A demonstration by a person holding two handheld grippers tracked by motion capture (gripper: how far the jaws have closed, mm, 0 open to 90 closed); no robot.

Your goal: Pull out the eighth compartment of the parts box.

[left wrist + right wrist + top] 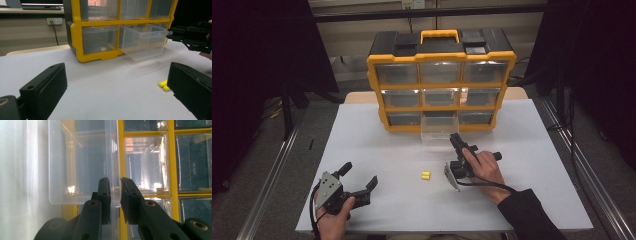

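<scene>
A yellow and black organizer (441, 86) with clear drawers stands at the back of the white table. Its bottom middle drawer (438, 132) is pulled out and tilts down onto the table. My right gripper (455, 136), turned on its side, is at the drawer's right front corner. In the right gripper view the jaws (115, 181) are closed on the drawer's clear wall (75, 170). Two small yellow pieces (425, 175) lie mid-table and appear beside my left jaw (163, 84). My left gripper (359, 174) rests open at the front left, empty (116, 68).
The other drawers of the organizer (75, 37) are closed. The table's front edge (412, 231) lies just behind my left hand. Metal rails (272, 170) run along both sides of the table on the floor. The right gripper (175, 33) is at the drawer's rim (143, 42).
</scene>
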